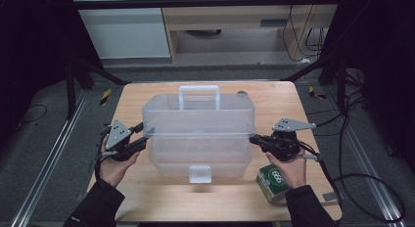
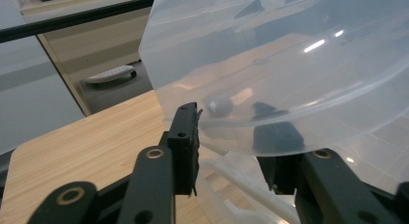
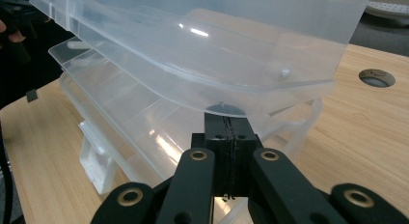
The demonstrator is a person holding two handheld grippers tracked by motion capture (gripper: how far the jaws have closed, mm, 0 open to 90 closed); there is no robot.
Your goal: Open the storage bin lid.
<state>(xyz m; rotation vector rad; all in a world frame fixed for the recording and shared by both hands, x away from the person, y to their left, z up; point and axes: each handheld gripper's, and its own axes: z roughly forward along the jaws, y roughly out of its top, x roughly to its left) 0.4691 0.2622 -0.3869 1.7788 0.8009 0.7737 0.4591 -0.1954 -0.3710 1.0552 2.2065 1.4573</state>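
— What was under your hands at that moment?

— A pale wooden table (image 1: pixel 161 197), with dark floor and metal rails to either side. Nearest you on the right, a green box (image 1: pixel 273 182) lay on the wood just beside your right hand (image 1: pixel 289 170).

— And the grippers?

— Your right gripper (image 1: pixel 254 139) reached in to the right end of the clear plastic storage box (image 1: pixel 199 134). In the right gripper view its jaws were pressed together with no gap between them, their tips right at the lower edge of the lid (image 3: pixel 202 55); I could not tell whether they pinched any plastic. Your left gripper (image 1: pixel 145 136) met the box at its left end. In the left gripper view its jaws stood apart, one on each side of the lid's rounded edge, one finger (image 2: pixel 185 137) just outside the plastic and the other seen through it.

— Where did the box sit?

— In the middle of the table, between your two grippers. Its lid stood raised above the inner tray (image 3: pixel 120 113), the front latch (image 1: pixel 199 173) faced you, and the handle (image 1: pixel 198 96) rose on the far side. Beyond it, a round hole (image 3: pixel 376 77) showed in the tabletop, and a cabinet stood behind the table.
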